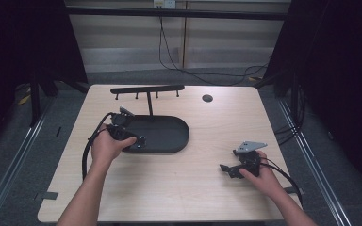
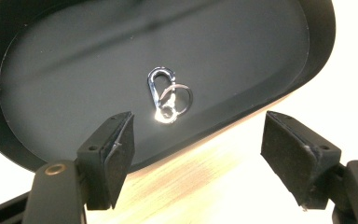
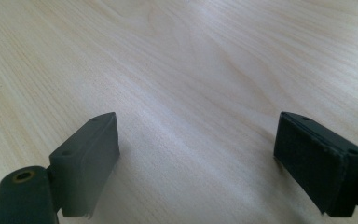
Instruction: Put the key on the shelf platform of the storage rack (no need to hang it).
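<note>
A black oval tray [image 1: 174, 136] lies left of the table's middle, with a black hook stand [image 1: 147, 89] rising from its far end. A small silver carabiner clip with a key ring [image 2: 168, 95] rests on the tray's floor [image 2: 74, 70]. My left gripper [image 1: 139, 141] hovers at the tray's near left rim, jaws wide apart and nothing between them [image 2: 196, 154]. My right gripper [image 1: 226, 169] sits low over the bare wood at the front right, open [image 3: 196, 163], pointing left.
The light wooden table [image 1: 193, 188] has a round black cable grommet [image 1: 207, 98] near its far edge. Cables [image 1: 89, 150] trail from both grippers. Dark curtains and metal rails flank the table on both sides.
</note>
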Tool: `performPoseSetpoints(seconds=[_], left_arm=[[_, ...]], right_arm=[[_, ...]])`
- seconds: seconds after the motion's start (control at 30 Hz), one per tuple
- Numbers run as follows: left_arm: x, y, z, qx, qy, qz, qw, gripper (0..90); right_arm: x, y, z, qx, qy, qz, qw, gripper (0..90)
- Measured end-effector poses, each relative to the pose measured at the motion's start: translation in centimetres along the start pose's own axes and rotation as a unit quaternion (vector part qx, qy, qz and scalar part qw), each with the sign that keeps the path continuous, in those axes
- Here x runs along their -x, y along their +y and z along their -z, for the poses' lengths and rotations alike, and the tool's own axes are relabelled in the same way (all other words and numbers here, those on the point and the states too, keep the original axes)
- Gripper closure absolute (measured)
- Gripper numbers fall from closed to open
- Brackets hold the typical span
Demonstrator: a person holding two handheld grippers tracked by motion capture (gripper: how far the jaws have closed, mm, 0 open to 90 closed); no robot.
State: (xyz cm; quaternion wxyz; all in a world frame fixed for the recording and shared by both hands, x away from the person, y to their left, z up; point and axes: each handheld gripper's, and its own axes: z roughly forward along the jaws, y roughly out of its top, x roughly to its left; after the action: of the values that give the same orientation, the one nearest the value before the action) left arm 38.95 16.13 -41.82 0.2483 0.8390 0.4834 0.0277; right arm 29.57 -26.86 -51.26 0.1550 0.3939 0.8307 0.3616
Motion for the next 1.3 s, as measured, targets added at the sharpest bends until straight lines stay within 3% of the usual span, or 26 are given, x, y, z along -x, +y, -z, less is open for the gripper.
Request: performPoseSetpoints(seconds=[0.17,0.77,1.3], left_arm=[[0.0,-0.4,0.2,0.007,-0.001,-0.013,0.9999,25.8],[-0.3,-2.0,1.2,0.035,-0.010,-0.013,0.9993,20.5],[-0.4,-3.4,1.5,0.043,-0.034,-0.018,0.9983,17.6]], right_arm=[[0.0,0.0,0.0,0.000,0.000,0.000,1.0000,13.6],[0.0,0.0,0.0,0.000,0.000,0.000,1.0000,13.6],[0.0,0.0,0.0,0.000,0.000,0.000,1.0000,13.6]])
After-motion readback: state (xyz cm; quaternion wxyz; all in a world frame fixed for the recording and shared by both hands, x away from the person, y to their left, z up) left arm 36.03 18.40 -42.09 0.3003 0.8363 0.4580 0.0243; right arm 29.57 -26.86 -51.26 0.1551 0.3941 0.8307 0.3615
